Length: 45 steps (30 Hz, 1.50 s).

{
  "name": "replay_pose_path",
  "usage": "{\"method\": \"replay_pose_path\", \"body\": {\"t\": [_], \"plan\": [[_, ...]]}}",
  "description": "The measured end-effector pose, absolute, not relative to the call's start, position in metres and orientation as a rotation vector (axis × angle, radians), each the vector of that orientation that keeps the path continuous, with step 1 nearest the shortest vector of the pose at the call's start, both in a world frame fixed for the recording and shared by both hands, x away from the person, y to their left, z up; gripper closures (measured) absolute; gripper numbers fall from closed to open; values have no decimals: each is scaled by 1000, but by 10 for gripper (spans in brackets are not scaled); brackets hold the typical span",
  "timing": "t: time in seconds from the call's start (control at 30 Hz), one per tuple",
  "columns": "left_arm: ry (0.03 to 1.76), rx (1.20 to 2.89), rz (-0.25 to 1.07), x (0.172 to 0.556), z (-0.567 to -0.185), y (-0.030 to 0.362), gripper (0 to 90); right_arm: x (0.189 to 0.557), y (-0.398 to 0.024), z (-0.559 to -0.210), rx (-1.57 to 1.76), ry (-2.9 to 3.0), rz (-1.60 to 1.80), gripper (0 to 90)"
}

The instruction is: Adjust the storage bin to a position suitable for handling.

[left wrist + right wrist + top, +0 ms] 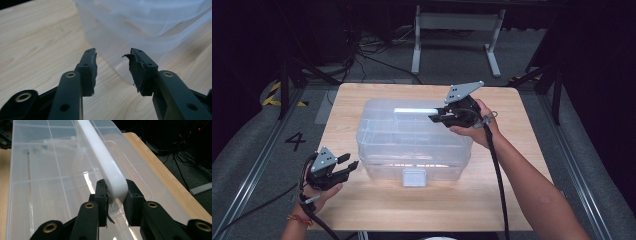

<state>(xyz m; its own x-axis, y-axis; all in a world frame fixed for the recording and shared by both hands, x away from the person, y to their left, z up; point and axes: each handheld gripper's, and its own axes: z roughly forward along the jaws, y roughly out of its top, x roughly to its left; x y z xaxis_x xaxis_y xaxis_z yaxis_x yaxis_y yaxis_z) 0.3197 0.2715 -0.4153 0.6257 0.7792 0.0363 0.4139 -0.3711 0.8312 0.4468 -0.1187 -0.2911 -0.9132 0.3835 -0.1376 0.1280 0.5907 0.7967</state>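
High view: clear storage box (412,142) sits mid-table, front latch (414,177) down. Right gripper (443,116) is clamped on the white handle (110,173) at the box's right end. Left gripper (353,165), jaws apart and empty, hangs near-left of the box. Judging by this, handle secured; lift or carry remains.

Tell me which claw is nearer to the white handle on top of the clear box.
Right. The right claw is shut on the end of the white handle atop the clear box. The left claw sits off the box's near left corner, jaws apart, holding nothing.
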Motion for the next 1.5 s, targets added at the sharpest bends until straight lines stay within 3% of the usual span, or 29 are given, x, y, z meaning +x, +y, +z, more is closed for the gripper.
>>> {"method": "replay_pose_path", "body": {"t": [0.33, 0.73, 0.87, 1.5], "plan": [[892, 1988, 561, 318, -405, 264, 649, 454, -115, -280, 453, 2527, 1189, 740], [856, 1979, 574, 321, -398, 250, 857, 451, -114, -278, 443, 2501, 1174, 725], [865, 1998, 584, 320, -398, 249, 890, 446, -119, -277, 468, 2472, 1179, 651], [848, 1993, 606, 323, -388, 249, 897, 413, -198, -277, 559, 2309, 1321, 498]]}}
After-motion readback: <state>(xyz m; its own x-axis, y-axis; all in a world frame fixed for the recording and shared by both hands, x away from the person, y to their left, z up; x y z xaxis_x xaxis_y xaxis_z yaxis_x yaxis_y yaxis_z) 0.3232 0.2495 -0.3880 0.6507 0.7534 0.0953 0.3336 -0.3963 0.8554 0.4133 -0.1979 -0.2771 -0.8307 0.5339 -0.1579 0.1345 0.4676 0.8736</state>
